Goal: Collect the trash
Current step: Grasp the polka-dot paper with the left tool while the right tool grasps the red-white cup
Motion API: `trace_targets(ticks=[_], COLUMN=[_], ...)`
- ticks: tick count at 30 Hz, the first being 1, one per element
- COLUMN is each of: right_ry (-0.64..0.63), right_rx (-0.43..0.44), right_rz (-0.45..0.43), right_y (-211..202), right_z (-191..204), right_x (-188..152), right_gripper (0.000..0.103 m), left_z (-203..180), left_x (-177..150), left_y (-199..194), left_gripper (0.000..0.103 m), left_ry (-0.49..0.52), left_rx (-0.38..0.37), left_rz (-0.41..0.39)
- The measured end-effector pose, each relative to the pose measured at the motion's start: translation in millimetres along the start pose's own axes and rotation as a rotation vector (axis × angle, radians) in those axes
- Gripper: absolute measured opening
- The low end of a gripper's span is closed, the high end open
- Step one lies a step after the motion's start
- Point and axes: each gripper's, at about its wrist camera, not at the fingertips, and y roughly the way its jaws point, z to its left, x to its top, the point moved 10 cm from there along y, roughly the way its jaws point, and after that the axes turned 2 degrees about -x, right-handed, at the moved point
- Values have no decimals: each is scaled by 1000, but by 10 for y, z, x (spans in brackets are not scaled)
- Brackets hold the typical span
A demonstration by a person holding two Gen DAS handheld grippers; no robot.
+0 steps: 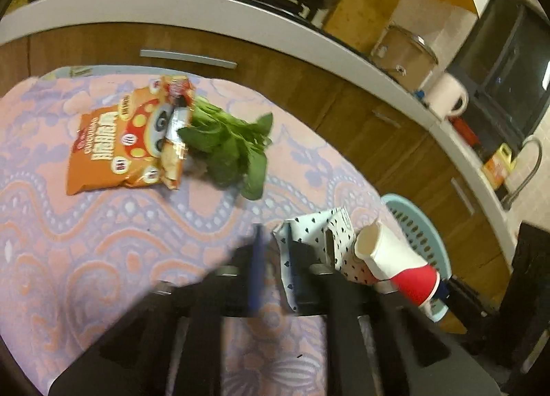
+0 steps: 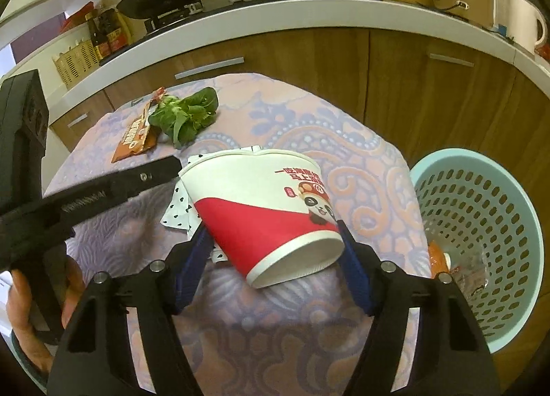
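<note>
The paper cup (image 2: 268, 210) is pinched at its base by the right gripper (image 2: 271, 251), tipped over the worktop (image 2: 361, 162). The left gripper (image 1: 275, 279) is spread around a spotted wrapper (image 1: 309, 231). The cup should be carried level to the basket (image 2: 481, 224).

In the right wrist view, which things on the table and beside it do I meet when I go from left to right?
Orange snack bag → green leafy vegetable → red and white paper cup → light blue basket beside the table.
</note>
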Motion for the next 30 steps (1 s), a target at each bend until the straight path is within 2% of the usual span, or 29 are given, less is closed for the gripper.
trace_targets(ticks=[1, 2, 3, 6, 11, 14, 17, 18, 23, 26, 30], right_ry=[-5, -11, -15, -31, -28, -8, -3, -5, -4, -7, -37], right_rx=[5, 9, 9, 4, 22, 62, 71, 73, 67, 74, 61], right_rz=[1, 4, 8, 7, 19, 39, 20, 15, -7, -38, -73], right_y=[0, 4, 9, 10, 21, 38, -6, -19, -56, -118, -180], right_z=[15, 28, 34, 55, 49, 49, 54, 61, 63, 68, 115], right_x=[-4, -12, -20, -18, -31, -38, -20, -18, 8, 33, 57], right_gripper=[64, 56, 54, 54, 55, 64, 75, 76, 76, 66, 60], left_z=[34, 75, 100, 116, 21, -56, -82, -81, -17, 5, -24], left_x=[19, 42, 45, 37, 8, 10, 4, 6, 10, 8, -4], left_y=[-32, -65, -77, -63, -41, -30, -22, -25, -39, -37, -46], left_gripper=[50, 59, 61, 61, 61, 61, 61, 61, 61, 59, 58], left_ry=[-23, -48, -66, -90, -32, -1, 25, 26, -9, -19, 4], left_rx=[-2, 3, -7, -36, -19, -30, -4, -1, -10, -10, 0], left_rz=[-15, -34, -37, -24, -9, -8, -8, -9, -12, -13, -12])
